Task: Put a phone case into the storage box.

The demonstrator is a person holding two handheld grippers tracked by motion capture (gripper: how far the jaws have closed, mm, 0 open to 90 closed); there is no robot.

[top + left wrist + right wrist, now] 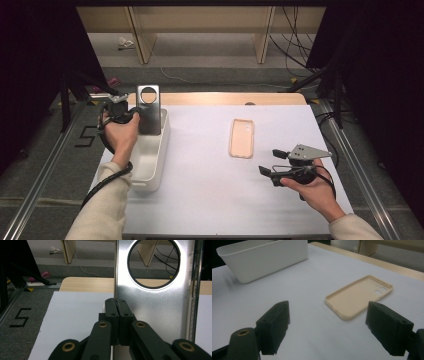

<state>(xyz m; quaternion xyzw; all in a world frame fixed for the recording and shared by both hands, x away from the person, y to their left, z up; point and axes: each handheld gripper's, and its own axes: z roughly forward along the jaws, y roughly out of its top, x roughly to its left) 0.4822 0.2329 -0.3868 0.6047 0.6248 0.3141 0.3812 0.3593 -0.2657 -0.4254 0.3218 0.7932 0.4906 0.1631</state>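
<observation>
Silver metallic phone case (148, 109) pinched upright over white plastic bin (150, 172) by left gripper (134, 114), unreleased; beige case (241, 138) pending, right gripper (270, 161) open, empty.

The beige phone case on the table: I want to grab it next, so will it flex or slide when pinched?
The beige phone case looks thin-walled and hollow, so probably light and somewhat bendy. Lying open side up on the smooth white table, it may slide if pushed.

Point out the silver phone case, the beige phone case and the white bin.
silver phone case (149, 117), high view, flat back.
beige phone case (241, 138), high view, inner face.
white bin (265, 261), right gripper view, side wall.
</observation>
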